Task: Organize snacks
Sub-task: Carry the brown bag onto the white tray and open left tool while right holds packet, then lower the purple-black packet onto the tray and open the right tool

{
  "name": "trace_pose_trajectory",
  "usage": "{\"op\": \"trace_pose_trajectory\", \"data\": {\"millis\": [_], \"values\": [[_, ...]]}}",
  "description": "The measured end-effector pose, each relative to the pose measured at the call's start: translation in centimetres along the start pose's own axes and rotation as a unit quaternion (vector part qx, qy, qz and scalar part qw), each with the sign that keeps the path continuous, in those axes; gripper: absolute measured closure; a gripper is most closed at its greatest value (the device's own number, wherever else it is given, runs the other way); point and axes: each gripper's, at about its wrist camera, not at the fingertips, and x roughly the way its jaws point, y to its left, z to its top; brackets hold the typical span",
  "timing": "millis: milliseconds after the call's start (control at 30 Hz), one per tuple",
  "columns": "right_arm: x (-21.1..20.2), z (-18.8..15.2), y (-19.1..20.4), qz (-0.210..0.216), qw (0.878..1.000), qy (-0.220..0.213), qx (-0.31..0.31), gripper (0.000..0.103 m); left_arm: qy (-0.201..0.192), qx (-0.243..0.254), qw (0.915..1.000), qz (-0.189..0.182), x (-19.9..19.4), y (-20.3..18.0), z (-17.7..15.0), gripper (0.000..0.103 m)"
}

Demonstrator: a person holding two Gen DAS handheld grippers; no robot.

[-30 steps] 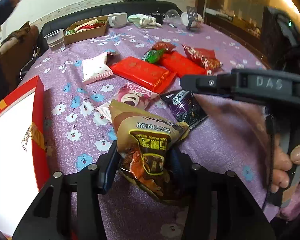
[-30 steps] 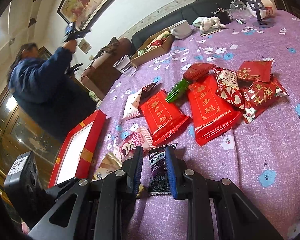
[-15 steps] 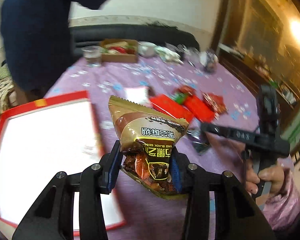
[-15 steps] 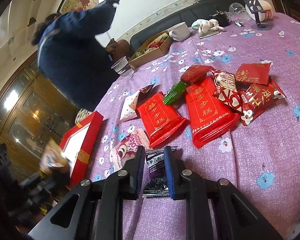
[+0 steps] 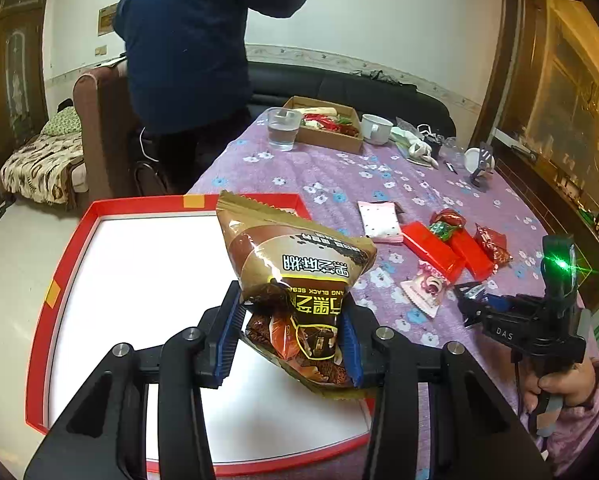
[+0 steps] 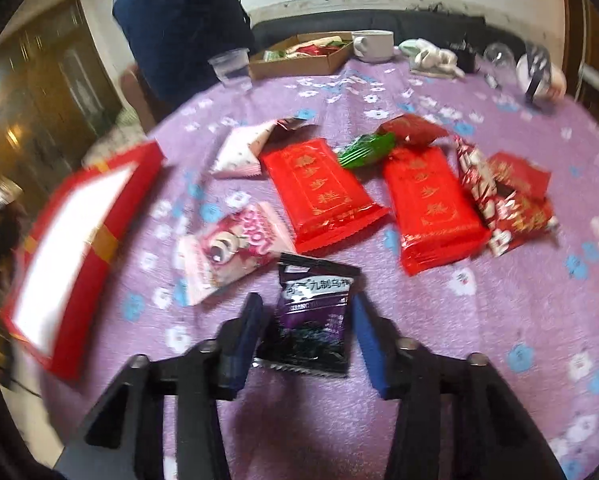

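Now, on my left, the left tool (image 5: pixel 289 340) pinches the brown snack packet (image 5: pixel 299 280) upright above the red tray (image 5: pixel 55 292), which overhangs the purple worktop (image 5: pixel 339 184). Further right, the right tool (image 6: pixel 305 336) has just been opening, its pads spread either side of the dark purple packet (image 6: pixel 311 316) on the cloth, beside 2 red packets (image 6: pixel 319 188).

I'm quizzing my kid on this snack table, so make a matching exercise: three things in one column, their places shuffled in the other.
1. brown snack packet
2. green candy
3. white cup

A. beside the cardboard box
B. clamped in the left hand-held gripper
C. between the two red packets

Pairs: 1-B, 2-C, 3-A
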Motion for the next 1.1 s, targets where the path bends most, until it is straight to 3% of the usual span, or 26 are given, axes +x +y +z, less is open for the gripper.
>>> {"op": "trace_pose_trajectory", "data": {"millis": [200,333,567,700,800,967,1100], "values": [[-0.4,-0.3,-0.2,-0.005,1.0,0.0,-0.002,0.08,0.011,0.001,0.9997,0.023,0.5,1.4,-0.3,0.061],[-1.9,0.6,-0.9,0.06,0.998,-0.008,0.033,0.08,0.037,0.026,0.9951,0.088,2.0,2.1,-1.2,0.061],[-4.1,3.0,5.1,0.189,0.981,-0.038,-0.011,0.08,0.004,0.024,0.9847,0.172,0.6,4.2,-1.4,0.055],[-3.1,3.7,9.4,0.223,0.974,-0.022,-0.041,0.08,-0.007,0.019,0.9798,0.199,-0.3,5.8,-1.7,0.051],[-2.2,4.0,12.6,0.264,0.963,-0.004,-0.053,0.08,-0.018,0.01,0.9756,0.218,-1.2,6.9,-1.8,0.04],[-1.1,3.6,15.7,0.299,0.952,0.018,-0.062,0.076,-0.024,-0.016,0.9729,0.229,-1.9,8.8,-1.9,0.037],[0.8,2.5,16.4,0.304,0.948,0.063,-0.066,0.076,-0.015,-0.027,0.9739,0.225,-1.7,9.2,-2.2,0.037]]}}
